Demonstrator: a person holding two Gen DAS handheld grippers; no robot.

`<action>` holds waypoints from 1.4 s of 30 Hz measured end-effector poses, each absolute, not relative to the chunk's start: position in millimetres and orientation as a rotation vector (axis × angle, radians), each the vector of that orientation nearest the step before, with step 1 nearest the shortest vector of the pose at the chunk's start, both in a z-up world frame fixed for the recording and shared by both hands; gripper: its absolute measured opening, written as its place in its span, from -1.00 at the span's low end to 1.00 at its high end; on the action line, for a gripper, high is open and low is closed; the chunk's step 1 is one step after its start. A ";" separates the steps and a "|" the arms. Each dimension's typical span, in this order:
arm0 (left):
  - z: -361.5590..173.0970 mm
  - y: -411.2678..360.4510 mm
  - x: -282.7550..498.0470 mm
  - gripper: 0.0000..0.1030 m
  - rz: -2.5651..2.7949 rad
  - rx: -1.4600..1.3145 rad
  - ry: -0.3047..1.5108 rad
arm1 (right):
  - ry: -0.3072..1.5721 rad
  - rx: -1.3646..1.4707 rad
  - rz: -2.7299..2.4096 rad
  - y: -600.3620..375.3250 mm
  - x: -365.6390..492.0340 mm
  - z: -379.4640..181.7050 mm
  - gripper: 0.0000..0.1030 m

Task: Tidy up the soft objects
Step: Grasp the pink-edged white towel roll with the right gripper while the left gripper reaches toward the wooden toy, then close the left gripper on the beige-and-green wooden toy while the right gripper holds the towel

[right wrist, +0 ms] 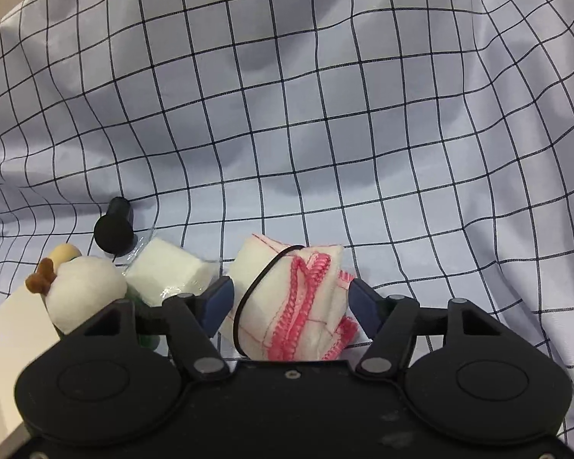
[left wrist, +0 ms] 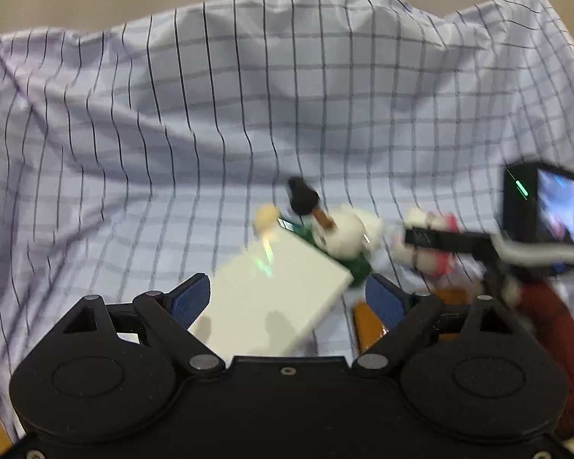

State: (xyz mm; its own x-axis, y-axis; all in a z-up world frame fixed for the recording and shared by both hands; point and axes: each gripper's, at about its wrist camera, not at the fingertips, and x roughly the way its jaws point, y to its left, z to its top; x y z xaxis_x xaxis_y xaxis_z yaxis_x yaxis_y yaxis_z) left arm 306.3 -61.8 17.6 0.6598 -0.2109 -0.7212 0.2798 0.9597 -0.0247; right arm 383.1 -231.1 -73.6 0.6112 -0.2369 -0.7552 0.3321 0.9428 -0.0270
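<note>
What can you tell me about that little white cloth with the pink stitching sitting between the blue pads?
The folded white cloth with pink stitched edging is a small, soft, puffy bundle, thin red lines crossing its fabric. A thin black elastic loop curves around its left side. It rests on the checked sheet, tilted slightly, between the blue pads of the right gripper, which look to be touching or nearly touching its sides. A wrapped white block lies apart, to its left.

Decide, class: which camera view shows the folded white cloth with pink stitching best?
The right wrist view: the cloth sits sharp and central between the right gripper pads. The left wrist view shows it only blurred, partly behind that gripper.
</note>
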 end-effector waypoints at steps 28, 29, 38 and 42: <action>-59.4 -119.2 473.4 0.61 -0.315 0.358 1.077 | 0.873 0.130 -0.277 -232.7 378.1 -77.0 0.44; -61.4 -121.1 473.7 0.61 -0.333 0.369 1.085 | 0.877 0.137 -0.277 -232.7 378.4 -77.5 0.44; -73.5 -138.5 475.6 0.67 -0.416 0.420 1.119 | 0.880 0.132 -0.285 -229.7 379.4 -77.9 0.44; -74.8 -133.9 481.7 0.71 -0.403 0.399 1.131 | 0.881 0.138 -0.289 -230.9 379.7 -76.9 0.44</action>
State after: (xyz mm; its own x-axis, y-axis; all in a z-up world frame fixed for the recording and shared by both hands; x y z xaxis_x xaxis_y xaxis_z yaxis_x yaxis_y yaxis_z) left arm 481.7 -133.9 -74.8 0.3701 -0.1064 -0.9229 0.5009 0.8595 0.1018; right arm 379.7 -230.9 -76.9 0.6007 -0.1918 -0.7761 0.3045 0.9525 0.0003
